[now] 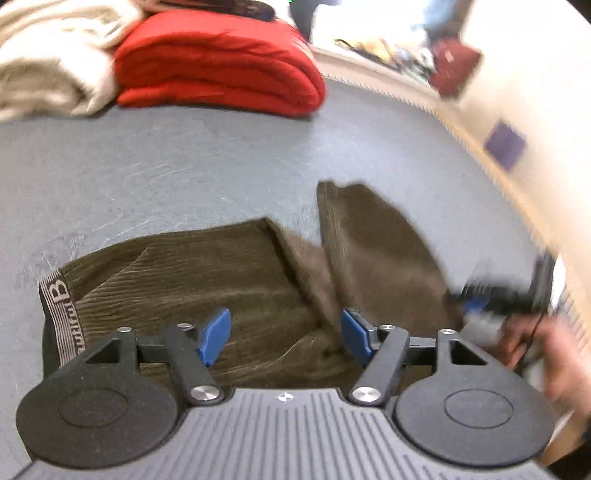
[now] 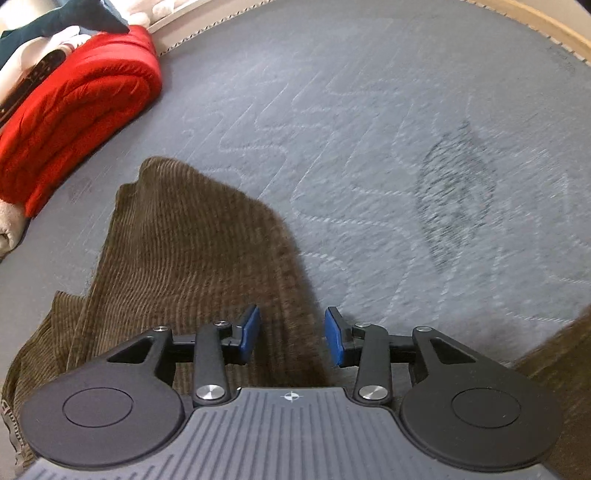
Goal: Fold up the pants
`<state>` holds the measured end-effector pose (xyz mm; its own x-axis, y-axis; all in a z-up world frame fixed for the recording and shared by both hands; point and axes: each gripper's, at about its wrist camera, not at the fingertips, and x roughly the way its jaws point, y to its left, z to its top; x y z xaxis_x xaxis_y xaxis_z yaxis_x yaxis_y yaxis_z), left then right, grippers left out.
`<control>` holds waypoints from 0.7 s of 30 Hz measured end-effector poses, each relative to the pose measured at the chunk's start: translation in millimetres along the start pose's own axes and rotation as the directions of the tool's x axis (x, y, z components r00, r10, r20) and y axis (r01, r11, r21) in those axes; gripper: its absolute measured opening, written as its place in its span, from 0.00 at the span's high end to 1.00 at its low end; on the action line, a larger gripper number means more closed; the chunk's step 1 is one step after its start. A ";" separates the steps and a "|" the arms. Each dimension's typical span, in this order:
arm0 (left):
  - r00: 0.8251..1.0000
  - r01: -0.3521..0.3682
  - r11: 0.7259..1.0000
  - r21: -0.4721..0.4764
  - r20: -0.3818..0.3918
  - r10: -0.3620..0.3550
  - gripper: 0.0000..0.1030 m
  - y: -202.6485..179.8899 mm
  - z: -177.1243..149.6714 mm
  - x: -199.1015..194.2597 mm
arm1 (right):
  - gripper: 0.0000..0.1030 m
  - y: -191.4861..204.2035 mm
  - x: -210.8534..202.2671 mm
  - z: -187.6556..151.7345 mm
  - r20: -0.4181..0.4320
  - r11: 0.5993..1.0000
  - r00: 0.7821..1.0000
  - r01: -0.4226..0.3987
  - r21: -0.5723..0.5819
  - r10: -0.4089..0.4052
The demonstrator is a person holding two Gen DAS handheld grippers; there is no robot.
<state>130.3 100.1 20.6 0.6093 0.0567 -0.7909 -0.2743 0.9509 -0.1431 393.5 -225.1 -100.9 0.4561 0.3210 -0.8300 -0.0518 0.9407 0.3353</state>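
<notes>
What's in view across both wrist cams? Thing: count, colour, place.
pants: 1, olive-brown corduroy with a lettered waistband, partly folded on the mat under both grippers
mat: 1, grey quilted, covers the work surface
red blanket: 1, red, folded at the mat's far edge
cream fabric: 1 pile, off-white, beside the red blanket
dark garment: 1, dark teal, on the pile behind the red blanket
left gripper: 1, black with blue pads, jaws open above the pants, nothing gripped
right gripper: 1, black with blue pads, jaws open, over the trouser leg edge
hand: 1, holding the right gripper at the left view's right edge
</notes>
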 end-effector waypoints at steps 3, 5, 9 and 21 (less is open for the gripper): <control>0.992 -0.062 0.998 -0.006 -0.114 0.061 0.42 -6.2 -3.2 37.5 | 0.62 11.9 -2.2 -5.2 0.022 0.999 1.000 0.013 -0.038 -0.012; 0.994 -0.006 0.999 -0.032 -0.105 0.002 0.42 -4.8 6.2 48.7 | 0.92 20.8 -8.1 -7.0 0.056 0.996 0.998 0.017 -0.092 -0.011; 0.997 -0.051 0.999 0.019 -0.057 0.052 0.42 3.2 23.2 49.8 | 0.93 42.9 -38.8 -10.6 0.164 0.975 0.986 0.000 -0.224 0.037; 0.993 -0.044 0.992 -0.116 -0.113 0.031 0.41 59.1 27.4 55.6 | 0.88 116.6 -94.5 -152.8 -0.296 0.452 0.914 -0.397 -0.799 0.278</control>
<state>168.3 167.8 -15.5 0.5122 0.0513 -0.8573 -0.3855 0.9057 -0.1761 208.6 -128.9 -51.4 0.1389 0.5876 -0.7971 -0.9140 0.3859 0.1252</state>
